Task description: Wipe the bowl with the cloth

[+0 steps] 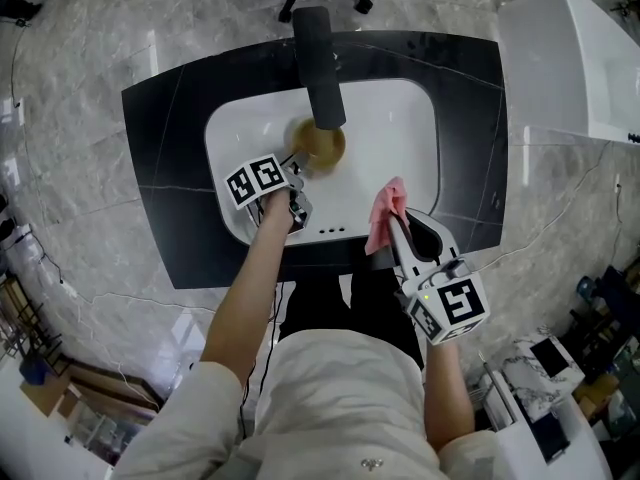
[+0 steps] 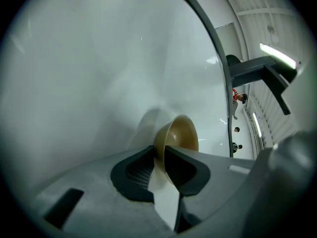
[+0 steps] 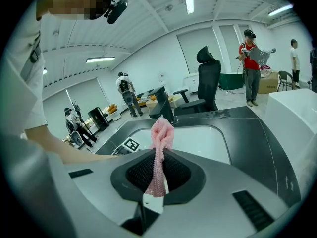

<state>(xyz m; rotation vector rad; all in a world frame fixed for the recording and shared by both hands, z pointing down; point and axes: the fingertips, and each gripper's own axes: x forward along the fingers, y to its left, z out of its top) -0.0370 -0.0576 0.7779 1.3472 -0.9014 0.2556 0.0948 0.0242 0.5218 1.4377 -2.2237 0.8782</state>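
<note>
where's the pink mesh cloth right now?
Head view, right side: the pink mesh cloth is pinched in the right gripper, above the near right edge of the white sink, apart from the tan bowl under the black faucet.

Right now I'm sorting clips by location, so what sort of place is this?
Probably an open office or lab, not a kitchen: a white sink in a free-standing black counter, an office chair behind it, people standing about.
</note>
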